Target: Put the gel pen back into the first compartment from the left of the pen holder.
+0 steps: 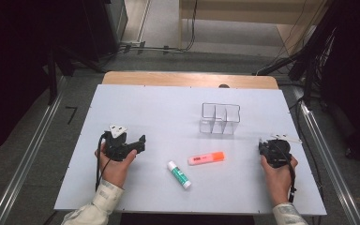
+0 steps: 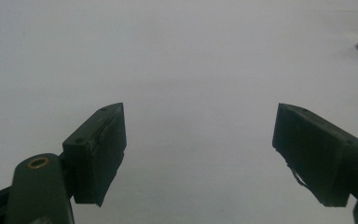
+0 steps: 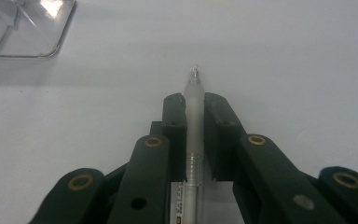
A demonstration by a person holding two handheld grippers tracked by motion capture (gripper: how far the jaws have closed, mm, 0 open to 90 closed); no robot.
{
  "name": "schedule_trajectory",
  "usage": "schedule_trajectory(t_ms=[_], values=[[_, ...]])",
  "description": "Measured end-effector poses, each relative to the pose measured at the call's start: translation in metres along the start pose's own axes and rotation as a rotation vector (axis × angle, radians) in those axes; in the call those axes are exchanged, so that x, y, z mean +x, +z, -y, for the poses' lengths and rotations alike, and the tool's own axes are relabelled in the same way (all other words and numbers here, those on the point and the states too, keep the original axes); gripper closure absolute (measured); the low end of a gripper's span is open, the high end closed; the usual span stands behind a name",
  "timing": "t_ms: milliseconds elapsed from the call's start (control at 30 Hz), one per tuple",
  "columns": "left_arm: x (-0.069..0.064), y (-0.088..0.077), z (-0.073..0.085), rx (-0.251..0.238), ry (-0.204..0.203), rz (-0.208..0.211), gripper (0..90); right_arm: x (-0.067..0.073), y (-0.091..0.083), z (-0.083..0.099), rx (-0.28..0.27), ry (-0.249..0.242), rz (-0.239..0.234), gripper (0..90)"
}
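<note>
A white pen [image 3: 194,88] lies between the jaws of my right gripper [image 3: 194,105], with its tip sticking out past the fingertips. The pads press on its barrel from both sides. In the high view my right gripper [image 1: 273,143] rests at the table's right side with the pen [image 1: 287,138] just beyond it. My left gripper [image 1: 138,143] sits at the left of the table, held in a hand. Its jaws [image 2: 198,135] stand wide open over bare white table, with nothing between them.
A clear plastic organizer [image 1: 220,118] with several compartments stands right of the table's centre, and its corner [image 3: 23,28] is also in the right gripper view. An orange highlighter [image 1: 206,158] and a green-and-white glue stick [image 1: 179,174] lie between the hands. The white tabletop [image 1: 159,108] has dark floor all around.
</note>
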State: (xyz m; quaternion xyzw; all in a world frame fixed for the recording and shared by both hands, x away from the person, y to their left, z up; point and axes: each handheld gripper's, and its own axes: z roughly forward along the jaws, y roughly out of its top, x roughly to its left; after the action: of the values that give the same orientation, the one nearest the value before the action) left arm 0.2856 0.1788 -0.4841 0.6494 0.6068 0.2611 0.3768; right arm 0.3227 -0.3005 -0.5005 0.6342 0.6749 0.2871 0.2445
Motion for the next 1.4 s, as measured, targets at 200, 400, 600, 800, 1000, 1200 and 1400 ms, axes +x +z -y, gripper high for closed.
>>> schedule_trajectory(t_ms=[200, 400, 600, 800, 1000, 1200, 1400], values=[[0.001, 0.0, 0.0, 0.0, -0.002, 0.0, 17.8, -0.001, -0.002, -0.001, -0.005, -0.003, -0.008, 78.9], [0.001, 0.0, 0.0, -0.001, -0.004, 0.001, 17.8, 0.001, -0.005, -0.003, -0.012, -0.033, -0.015, 79.0], [0.001, 0.0, 0.0, -0.003, -0.007, 0.001, 17.8, 0.002, -0.006, -0.004, -0.013, -0.065, -0.02, 79.1], [0.001, 0.0, 0.0, -0.002, -0.008, 0.0, 17.8, 0.004, -0.01, -0.006, -0.031, -0.085, -0.034, 79.2], [0.002, -0.001, 0.0, -0.002, -0.009, -0.001, 17.8, 0.007, -0.015, -0.007, -0.043, -0.095, -0.056, 79.2], [0.002, 0.0, 0.0, 0.001, -0.009, -0.002, 17.8, 0.008, -0.019, -0.009, -0.056, -0.101, -0.081, 79.2], [0.002, 0.0, 0.0, 0.002, -0.01, -0.003, 17.8, 0.009, -0.024, -0.012, -0.071, -0.102, -0.105, 79.2]])
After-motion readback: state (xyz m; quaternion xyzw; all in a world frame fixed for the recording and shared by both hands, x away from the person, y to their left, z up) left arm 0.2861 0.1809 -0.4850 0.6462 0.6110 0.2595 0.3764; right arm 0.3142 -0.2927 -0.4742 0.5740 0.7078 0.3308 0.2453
